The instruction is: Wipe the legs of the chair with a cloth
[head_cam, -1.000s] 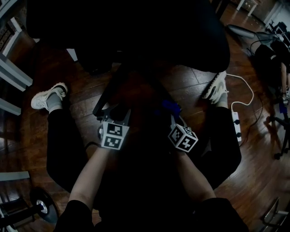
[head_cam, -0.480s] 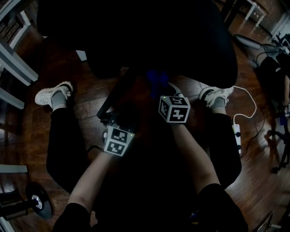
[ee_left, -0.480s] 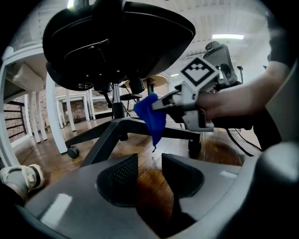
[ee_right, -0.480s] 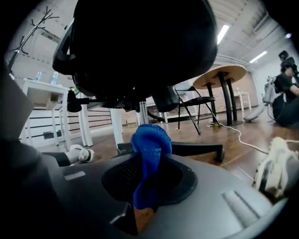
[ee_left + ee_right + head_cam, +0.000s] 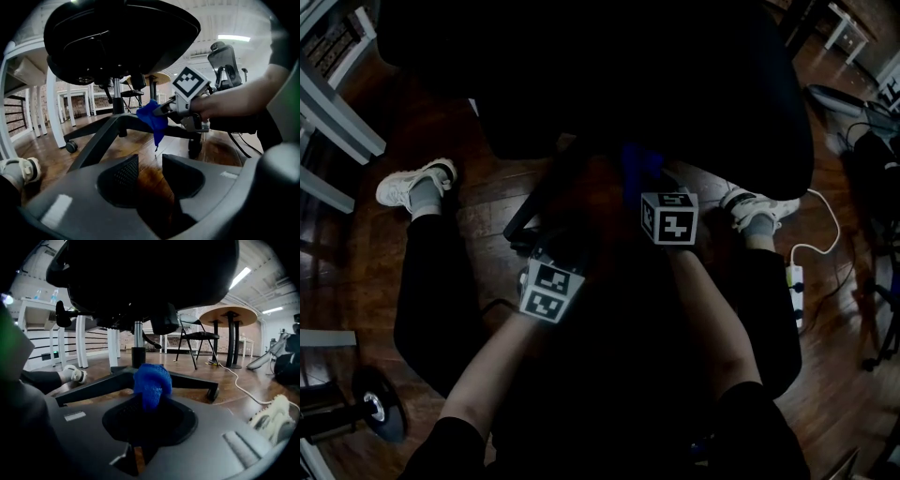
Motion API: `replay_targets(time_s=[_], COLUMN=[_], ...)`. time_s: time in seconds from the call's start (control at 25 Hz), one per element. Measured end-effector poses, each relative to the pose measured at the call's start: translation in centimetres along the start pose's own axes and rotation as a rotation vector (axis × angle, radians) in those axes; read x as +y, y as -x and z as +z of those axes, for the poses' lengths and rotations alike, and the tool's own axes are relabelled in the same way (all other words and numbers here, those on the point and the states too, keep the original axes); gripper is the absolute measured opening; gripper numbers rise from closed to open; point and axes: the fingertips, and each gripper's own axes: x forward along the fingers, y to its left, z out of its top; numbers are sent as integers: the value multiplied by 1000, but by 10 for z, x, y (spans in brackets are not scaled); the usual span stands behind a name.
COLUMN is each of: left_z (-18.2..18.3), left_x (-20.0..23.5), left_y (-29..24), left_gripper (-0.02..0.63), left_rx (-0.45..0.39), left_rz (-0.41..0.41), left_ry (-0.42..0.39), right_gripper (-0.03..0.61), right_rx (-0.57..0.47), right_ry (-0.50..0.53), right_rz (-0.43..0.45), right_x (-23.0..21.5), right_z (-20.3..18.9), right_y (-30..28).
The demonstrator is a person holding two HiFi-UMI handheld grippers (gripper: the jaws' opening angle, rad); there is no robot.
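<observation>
A black office chair [image 5: 609, 66] fills the top of the head view, and its seat hides most of the base. One dark chair leg [image 5: 101, 138] runs down to a caster [image 5: 71, 146]. My right gripper [image 5: 150, 404] is shut on a bunched blue cloth [image 5: 151, 380]. The blue cloth [image 5: 152, 119] hangs against the base near the centre column [image 5: 137, 341], just under the seat. My left gripper [image 5: 150, 169] hovers low in front of the leg, open, with only floor showing between its jaws. In the head view the left gripper [image 5: 546, 248] sits below and left of the right gripper [image 5: 645, 180].
The person's white shoes [image 5: 411, 186] [image 5: 757, 208] flank the chair base on the dark wood floor. A white power strip with its cable [image 5: 795, 281] lies to the right. White table legs [image 5: 51, 112] stand to the left. A round table and a folding chair [image 5: 201, 341] stand behind.
My right gripper has carried the blue cloth up and left, from beside the left gripper to the base under the seat, rolling as it went. The left gripper has hardly moved.
</observation>
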Motion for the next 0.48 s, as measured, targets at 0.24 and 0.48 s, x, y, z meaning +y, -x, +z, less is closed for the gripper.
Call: replay_targets(time_s=[0.24, 0.48], left_z=[1, 5], left_x=[-13, -22], left_y=[-10, -9], left_gripper=[157, 156], left_rx=[-4, -30], left_rz=[-21, 5], left_ry=[19, -7], right_gripper=[78, 78], right_rx=[41, 57], right_ry=[-73, -47], right_rz=[30, 15], right_x=[-20, -32], right_z=[-39, -65], right_y=[42, 70])
